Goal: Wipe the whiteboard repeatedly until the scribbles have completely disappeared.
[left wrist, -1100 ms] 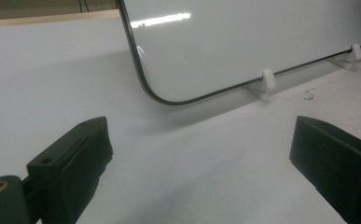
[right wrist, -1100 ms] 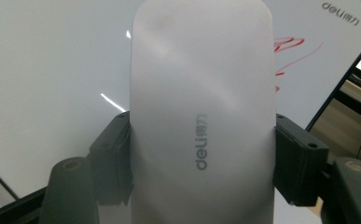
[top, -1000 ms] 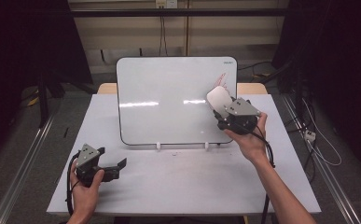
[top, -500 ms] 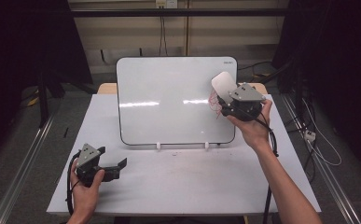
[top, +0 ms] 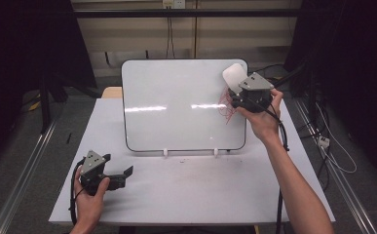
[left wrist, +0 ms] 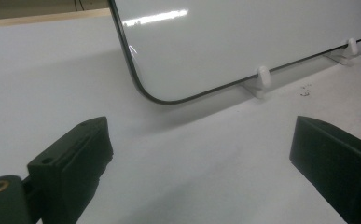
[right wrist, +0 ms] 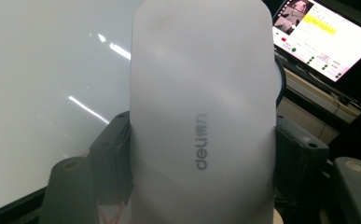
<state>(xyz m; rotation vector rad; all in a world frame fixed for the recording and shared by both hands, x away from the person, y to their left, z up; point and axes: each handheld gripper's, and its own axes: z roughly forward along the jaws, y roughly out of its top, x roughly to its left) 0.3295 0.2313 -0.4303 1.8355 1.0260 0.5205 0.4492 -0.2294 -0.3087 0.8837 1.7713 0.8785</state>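
White table (top: 200, 190), high view: whiteboard (top: 176, 105) propped upright; red scribble (top: 226, 105) near its right edge; right tongs (top: 239, 87) there, pinching white eraser (top: 235, 76). Left tongs (top: 120, 168) low at front left.
Left gripper view: tongs (left wrist: 201, 154) spread, empty, above table.
Right gripper view: eraser (right wrist: 201, 116) clamped between jaws against whiteboard; lit monitor (right wrist: 327, 37) behind.

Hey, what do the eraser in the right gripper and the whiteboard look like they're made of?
The eraser looks like matte white plastic: smooth rounded shell, soft sheen, grey "deli" print. The whiteboard seems a glossy coated panel, since it mirrors bright light streaks; its thin dark rim and white clip feet look plastic, though the core can't be told.
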